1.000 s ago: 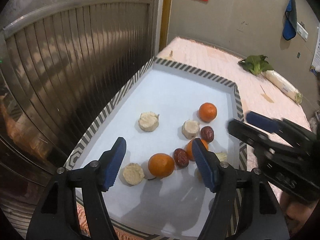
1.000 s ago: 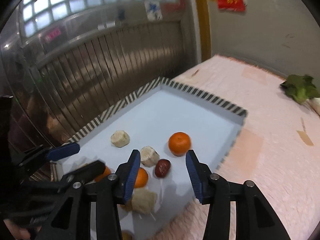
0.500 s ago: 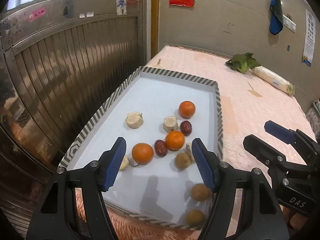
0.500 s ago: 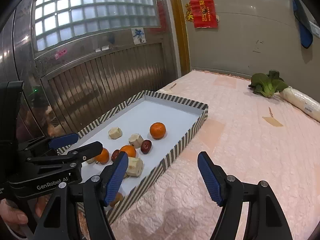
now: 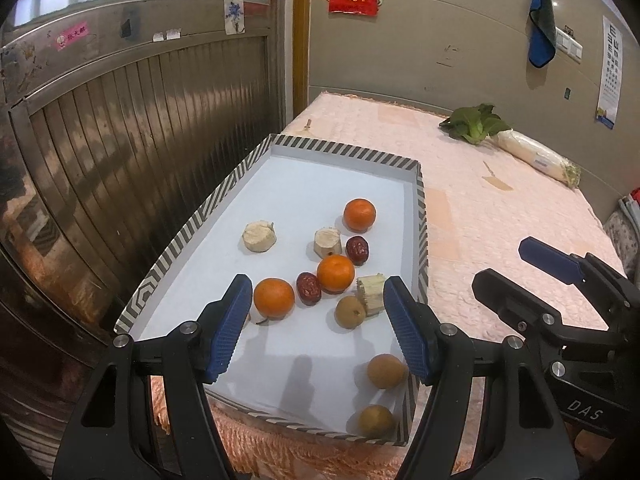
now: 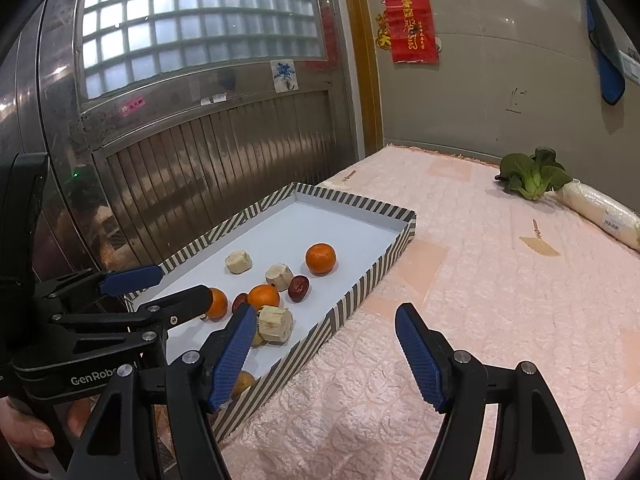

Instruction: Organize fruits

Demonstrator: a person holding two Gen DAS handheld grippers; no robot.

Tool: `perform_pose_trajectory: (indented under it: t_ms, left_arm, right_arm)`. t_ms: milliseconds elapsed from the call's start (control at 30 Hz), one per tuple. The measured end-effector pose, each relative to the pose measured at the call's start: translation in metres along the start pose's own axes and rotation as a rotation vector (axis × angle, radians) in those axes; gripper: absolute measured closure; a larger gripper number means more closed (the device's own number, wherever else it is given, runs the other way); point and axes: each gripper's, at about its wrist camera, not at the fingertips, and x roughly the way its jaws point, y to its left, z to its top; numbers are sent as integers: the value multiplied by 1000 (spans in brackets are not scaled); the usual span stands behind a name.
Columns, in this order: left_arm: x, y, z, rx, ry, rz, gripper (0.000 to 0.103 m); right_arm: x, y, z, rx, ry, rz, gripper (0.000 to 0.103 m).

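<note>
**Inspector:** State of the claws?

**Assistant:** The left gripper (image 5: 318,322) has its jaws apart with nothing clamped; it hangs over the near end of the striped tray (image 5: 256,159). The right gripper (image 6: 326,350) also stands apart and empty. Its jaws have just been opening, and nothing lies between them but the pink quilted cover (image 6: 500,300), off the tray's 3 o'clock wall.

**Inspector:** Where is the fruit?

**Assistant:** All inside the tray, on its white floor. Taking the tray as a clock face in the left wrist view: one orange (image 5: 359,214) sits toward 1 o'clock. A second orange (image 5: 335,273) is near centre, with a red date (image 5: 357,250) just beside it at 1 o'clock and another date (image 5: 308,288) touching or nearly touching it at 8 o'clock. A third orange (image 5: 274,297) lies next to that second date.

**Inspector:** The pale pieces?

**Assistant:** Three cut chunks. One chunk (image 5: 259,236) lies apart toward 10 o'clock, one (image 5: 328,242) just beside the first date, and one (image 5: 372,288) near the 3 o'clock wall.

**Inspector:** And the brown fruits?

**Assistant:** Three small round ones: one (image 5: 349,311) against the last chunk, two (image 5: 385,370) (image 5: 375,421) in the near corner at 5 o'clock.

**Inspector:** Anything off the tray?

**Assistant:** A leafy green (image 6: 534,176) and a wrapped white radish (image 6: 600,210) lie together at the cover's far side, well apart from the tray. A person's hand (image 6: 38,426) holds the left tool.
</note>
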Motion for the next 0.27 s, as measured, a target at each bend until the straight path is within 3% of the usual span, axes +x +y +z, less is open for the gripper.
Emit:
perform_pose_trajectory:
  t_ms: [267]
  left_arm:
    - [0, 0, 3, 7, -25, 25, 34]
  right_arm:
    - [2, -2, 0, 1, 7, -1, 33]
